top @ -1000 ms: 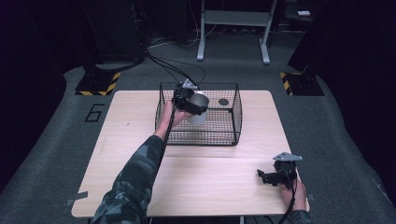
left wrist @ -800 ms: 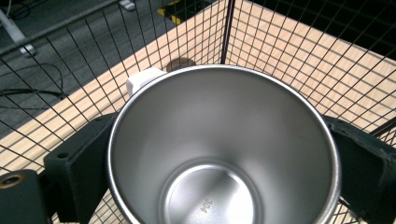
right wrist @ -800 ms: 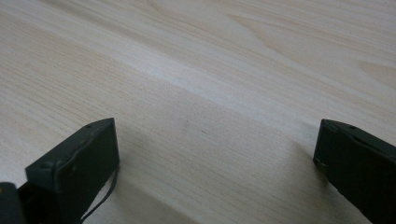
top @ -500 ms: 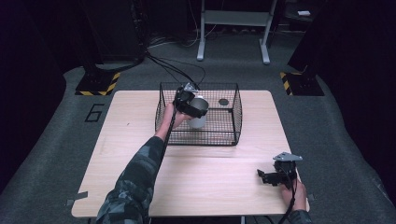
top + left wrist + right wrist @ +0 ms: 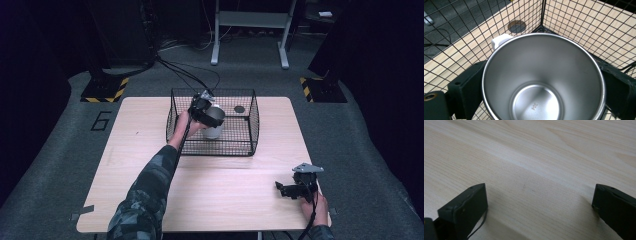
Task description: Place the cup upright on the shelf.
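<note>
The left gripper (image 5: 206, 111) has its jaws clamped on either side of a steel cup (image 5: 544, 77), one black jaw against each flank of the rim in the left gripper view. The cup is upright, its mouth open to the camera, with a white handle (image 5: 500, 40) on its far side. Cup and gripper are inside a black wire basket (image 5: 250, 131), toward its left half in the high view; whether the cup rests on the basket floor or hangs just above it cannot be told. A dark round disc (image 5: 239, 109) lies near the basket's far right corner. The basket stands at the far middle of the wooden surface (image 5: 140, 135). The right gripper (image 5: 295, 189) sits low over the near right corner of the surface, well apart from the basket, its jaws spread wide with only bare wood between them.
</note>
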Tool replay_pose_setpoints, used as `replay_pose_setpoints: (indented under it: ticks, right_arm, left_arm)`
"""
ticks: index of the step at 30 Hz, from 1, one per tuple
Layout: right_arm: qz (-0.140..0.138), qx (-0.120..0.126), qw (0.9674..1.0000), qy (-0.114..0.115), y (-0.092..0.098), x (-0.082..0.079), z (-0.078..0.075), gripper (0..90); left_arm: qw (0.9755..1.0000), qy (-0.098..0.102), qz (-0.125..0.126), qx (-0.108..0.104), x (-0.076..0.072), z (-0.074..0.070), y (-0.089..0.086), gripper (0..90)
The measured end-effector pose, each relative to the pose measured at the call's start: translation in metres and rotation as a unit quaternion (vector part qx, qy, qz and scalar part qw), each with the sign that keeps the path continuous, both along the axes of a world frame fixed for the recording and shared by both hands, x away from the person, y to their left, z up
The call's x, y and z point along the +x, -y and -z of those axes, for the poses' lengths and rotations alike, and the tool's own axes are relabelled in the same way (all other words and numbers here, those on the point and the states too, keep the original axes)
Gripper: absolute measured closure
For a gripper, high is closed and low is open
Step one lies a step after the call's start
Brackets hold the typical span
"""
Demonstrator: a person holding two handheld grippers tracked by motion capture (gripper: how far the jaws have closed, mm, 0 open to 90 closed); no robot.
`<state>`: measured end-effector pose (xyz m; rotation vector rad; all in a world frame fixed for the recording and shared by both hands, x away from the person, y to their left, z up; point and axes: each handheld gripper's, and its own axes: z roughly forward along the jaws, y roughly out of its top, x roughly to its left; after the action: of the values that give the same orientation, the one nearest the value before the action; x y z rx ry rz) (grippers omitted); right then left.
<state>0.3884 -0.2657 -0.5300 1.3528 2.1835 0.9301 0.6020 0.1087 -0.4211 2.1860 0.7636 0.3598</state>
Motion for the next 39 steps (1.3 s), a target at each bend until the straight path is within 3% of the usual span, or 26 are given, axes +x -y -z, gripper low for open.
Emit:
replay_pose_setpoints:
  ticks: [19,31,39]
  right_arm:
    - [0.0,0.0,1.0,0.0,0.0,0.0,0.0,0.0]
    - [0.0,0.0,1.0,0.0,0.0,-0.0001,0.0,0.0]
    - [-0.005,-0.003,1.0,-0.001,0.0007,-0.0001,-0.0001,0.0]
  left_arm:
    - [0.9994,-0.023,0.008,0.025,0.0066,0.0101,0.0088,6.2]
    - [0.9984,-0.042,0.007,0.036,0.0055,0.0088,0.0047,5.9]
    - [0.9982,-0.037,0.012,0.045,0.0012,0.0083,0.0033,5.6]
